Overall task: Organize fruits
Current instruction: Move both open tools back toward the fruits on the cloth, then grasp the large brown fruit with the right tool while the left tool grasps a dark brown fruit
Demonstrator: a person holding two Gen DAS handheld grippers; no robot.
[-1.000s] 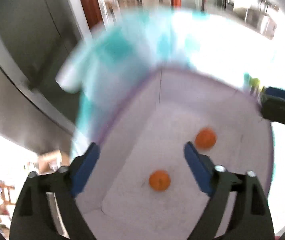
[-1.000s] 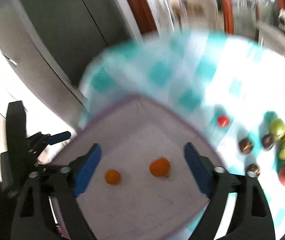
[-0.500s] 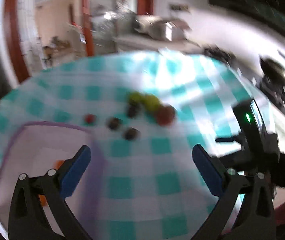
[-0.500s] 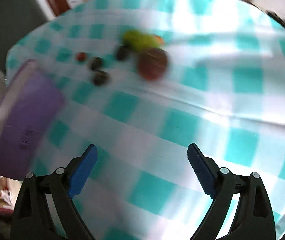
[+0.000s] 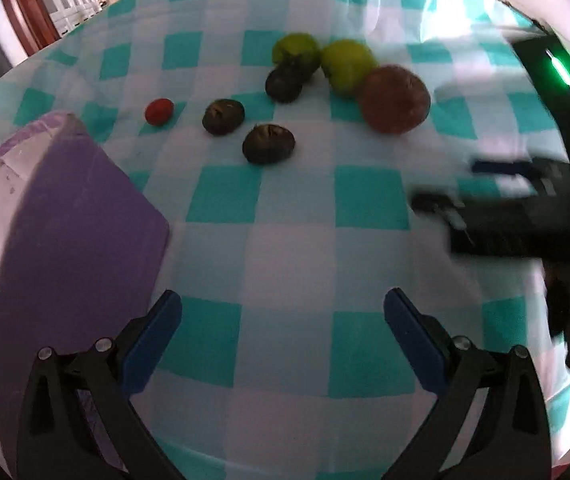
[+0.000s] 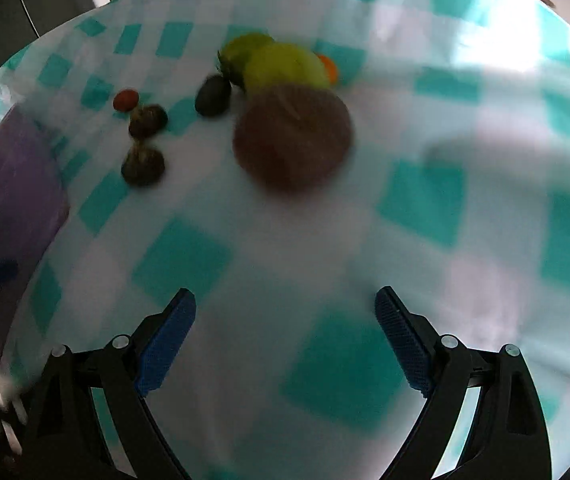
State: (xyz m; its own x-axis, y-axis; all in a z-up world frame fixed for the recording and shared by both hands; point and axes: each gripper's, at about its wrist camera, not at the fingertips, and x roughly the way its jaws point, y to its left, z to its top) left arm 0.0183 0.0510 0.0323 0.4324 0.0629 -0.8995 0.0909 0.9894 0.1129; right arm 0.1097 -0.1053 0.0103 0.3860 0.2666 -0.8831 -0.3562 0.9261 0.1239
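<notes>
A cluster of fruit lies on the teal-checked cloth: a large reddish-brown fruit (image 5: pixel 395 99) (image 6: pixel 293 136), two green fruits (image 5: pixel 347 65) (image 6: pixel 285 66), several small dark fruits (image 5: pixel 269 144) (image 6: pixel 143 164), a small red one (image 5: pixel 159 111) (image 6: pixel 125 99) and an orange one (image 6: pixel 329 68) behind the green. A purple bin (image 5: pixel 65 232) (image 6: pixel 9 184) stands at the left. My left gripper (image 5: pixel 283 340) is open above bare cloth beside the bin. Well short of the big fruit, my right gripper (image 6: pixel 285 338) is open and empty; it shows blurred at right in the left wrist view (image 5: pixel 497 208).
The checked tablecloth (image 5: pixel 293 248) covers a round table whose far edge drops off toward dark cabinets and a wooden door frame (image 5: pixel 25 12). The bin wall rises close to my left gripper's left finger.
Both grippers swung away from above the bin, where two orange fruits lay, and now face the fruit cluster on the cloth. The right gripper has come closer to the big reddish-brown fruit.
</notes>
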